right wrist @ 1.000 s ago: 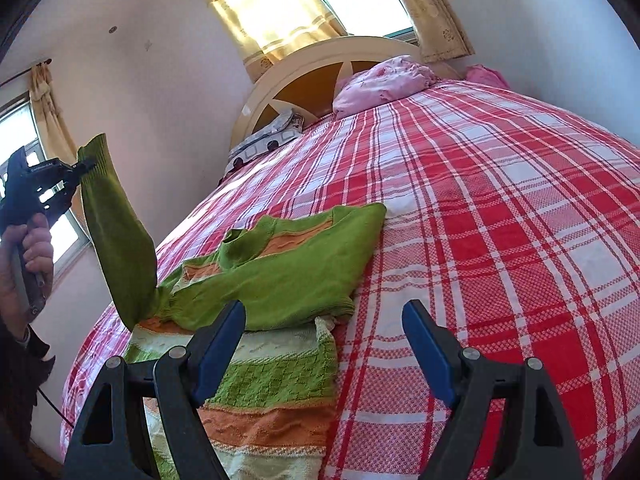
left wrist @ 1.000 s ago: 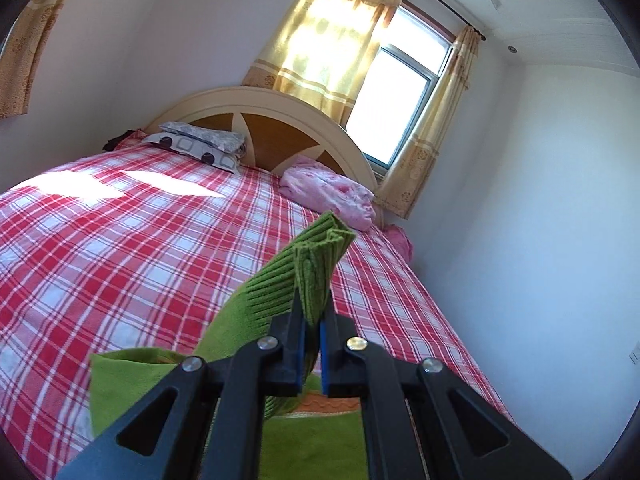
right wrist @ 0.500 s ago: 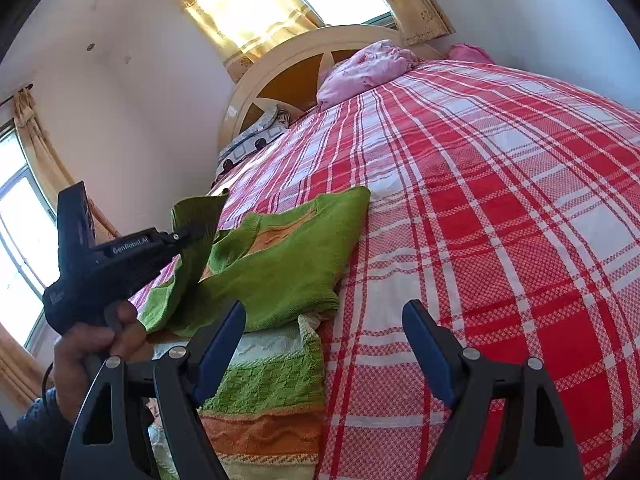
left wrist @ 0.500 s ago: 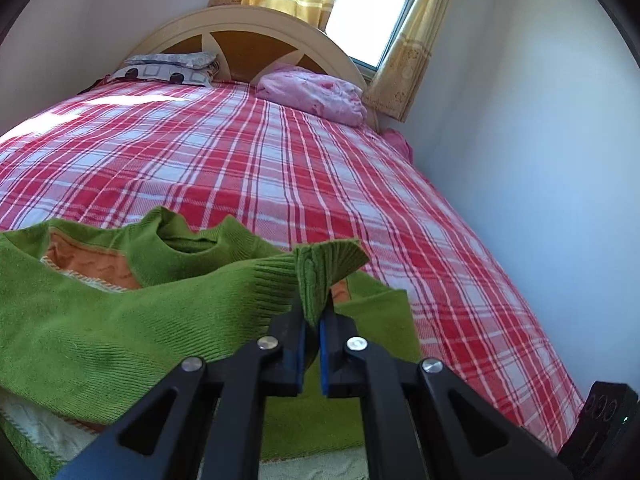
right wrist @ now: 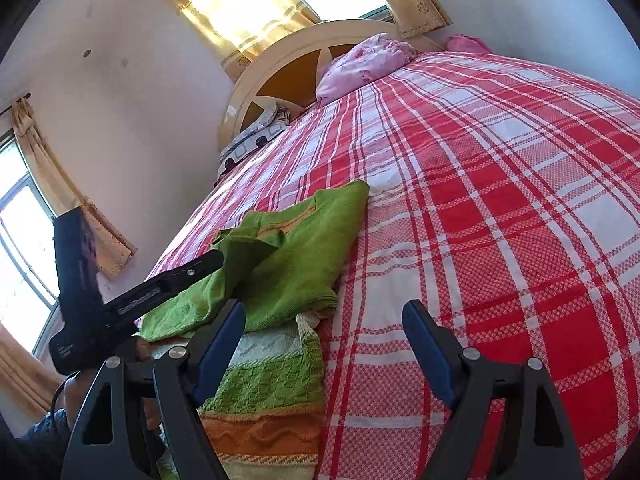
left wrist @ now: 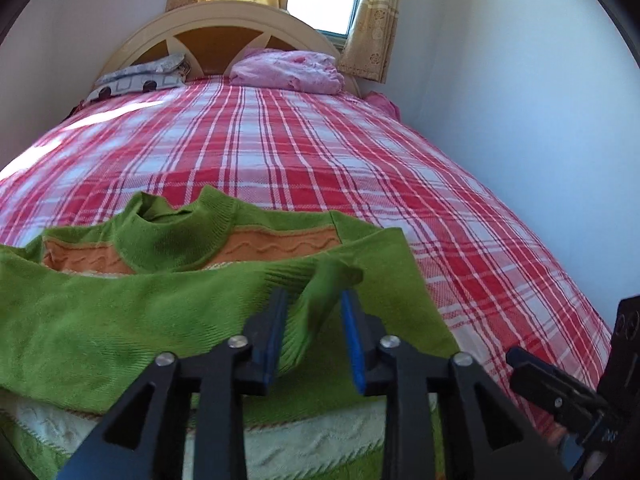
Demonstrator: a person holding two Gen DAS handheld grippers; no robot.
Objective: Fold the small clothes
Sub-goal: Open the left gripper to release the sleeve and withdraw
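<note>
We are folding a small green sweater [left wrist: 168, 320] on the bed w/ the red check sheet [left wrist: 320, 152]. The sweater lies at the near end of the bed, collar pointing far, toward the headboard [left wrist: 216, 28]. Its striped lower part hangs nearest to us.

Our left gripper [left wrist: 312, 320] sits low over the sweater's right side. The sleeve cuff [left wrist: 324, 292] is between its jaws, and the jaws are opening, so the cuff is slipping free. It looks blurry, so we think it is dropping onto the sweater's front. The sleeve lies across the chest, left to right.

Our right gripper [right wrist: 324, 344] waits at the near right edge of the sweater. Its jaws are wide and hold nothing. The sheet shows between them.

How to do this bit well, we think:
- Let go low, so the cuff lands flat & doesn't bounce.
- Open all the way before pulling back, or the blue pads [left wrist: 354, 344] may drag the knit.
- Pull the left gripper straight back toward us, not sideways.
- Check the cuff stays inside the sweater's right edge.
- Keep the right gripper off the cloth till the sleeve is down; then it can help w/ the next fold.

The other sleeve looks tucked in already, but we can't be sure.
</note>
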